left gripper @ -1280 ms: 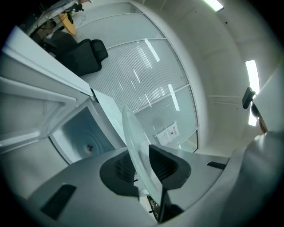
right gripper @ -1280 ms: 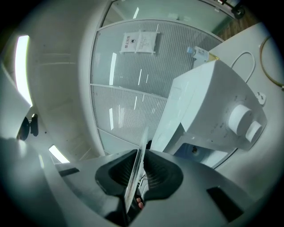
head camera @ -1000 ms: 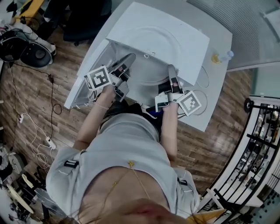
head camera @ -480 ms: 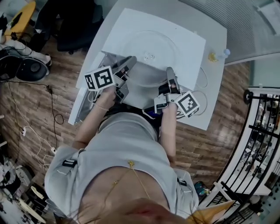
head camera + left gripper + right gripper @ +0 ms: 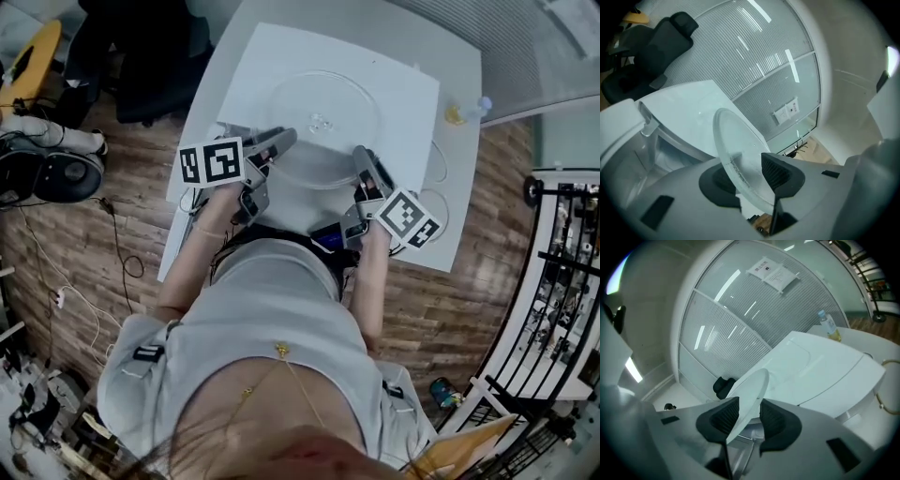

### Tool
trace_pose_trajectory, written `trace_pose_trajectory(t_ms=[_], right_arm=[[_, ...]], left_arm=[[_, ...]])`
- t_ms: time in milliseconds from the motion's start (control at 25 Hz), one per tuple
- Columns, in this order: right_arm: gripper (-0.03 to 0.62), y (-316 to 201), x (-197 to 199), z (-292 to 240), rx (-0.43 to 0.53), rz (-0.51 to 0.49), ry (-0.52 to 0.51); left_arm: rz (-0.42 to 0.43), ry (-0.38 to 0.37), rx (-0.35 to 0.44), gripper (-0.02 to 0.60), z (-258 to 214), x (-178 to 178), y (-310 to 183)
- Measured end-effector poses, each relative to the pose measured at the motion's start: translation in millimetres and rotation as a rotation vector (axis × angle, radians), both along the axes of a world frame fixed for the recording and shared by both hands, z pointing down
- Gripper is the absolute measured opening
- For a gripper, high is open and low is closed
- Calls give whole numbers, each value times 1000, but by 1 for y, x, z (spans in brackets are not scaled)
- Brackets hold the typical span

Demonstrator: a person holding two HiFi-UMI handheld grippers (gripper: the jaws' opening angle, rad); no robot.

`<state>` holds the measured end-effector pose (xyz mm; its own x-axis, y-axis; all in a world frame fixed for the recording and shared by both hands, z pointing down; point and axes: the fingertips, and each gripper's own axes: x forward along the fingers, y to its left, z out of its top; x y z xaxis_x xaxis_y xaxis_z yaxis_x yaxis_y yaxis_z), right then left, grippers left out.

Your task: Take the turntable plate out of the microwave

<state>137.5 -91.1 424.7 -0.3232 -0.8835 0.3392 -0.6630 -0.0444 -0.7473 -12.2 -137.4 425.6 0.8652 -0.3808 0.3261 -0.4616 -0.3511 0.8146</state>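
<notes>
The clear glass turntable plate (image 5: 319, 103) lies flat over the top of the white microwave (image 5: 253, 66). My left gripper (image 5: 277, 142) is at the plate's near left rim and my right gripper (image 5: 361, 159) at its near right rim. In the left gripper view the plate's rim (image 5: 740, 154) stands between the jaws of the left gripper (image 5: 750, 176), which are opening, with a gap at the right pad (image 5: 776, 171). In the right gripper view the plate's edge (image 5: 747, 394) sits between the opening jaws of the right gripper (image 5: 744, 416), also loosely.
The microwave stands on a white table (image 5: 459, 216), its door open at the left. A small bottle (image 5: 466, 112) and looped cables (image 5: 436, 164) lie at the table's right. A black office chair (image 5: 141, 56) stands on the wooden floor at far left.
The plate has moved away from me, from in front of the microwave's opening to over its top. Both grippers went with it.
</notes>
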Motion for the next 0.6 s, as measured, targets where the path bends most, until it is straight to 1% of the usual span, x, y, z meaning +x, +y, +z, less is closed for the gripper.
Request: trace_pose_trajectory(t_ms=[120,200,240,280,360,440,600], right_arm=[[140,-4,-1,2,-32,-75,48],[143,-6,2,2,-52,-117,89],[144,-7,2,2,-62,-132,117],[150,-7,1,3,-72,-143,145],[152,-10,-2,3,-81,-153,189],[160,-12,-3,3,-83,-149,229],[180,-15,-4,2,-79,-136,302]], left_arm=[[108,-20,-33,166,5,2,6],[186,-46,-61,206,12,7,15],[199,-50,-76,223,16,9,18],[196,-47,-84,222,19,9,19],[166,-33,-73,221,19,6,16],[128,-15,-63,221,18,4,12],[61,27,-72,215,16,1,7]])
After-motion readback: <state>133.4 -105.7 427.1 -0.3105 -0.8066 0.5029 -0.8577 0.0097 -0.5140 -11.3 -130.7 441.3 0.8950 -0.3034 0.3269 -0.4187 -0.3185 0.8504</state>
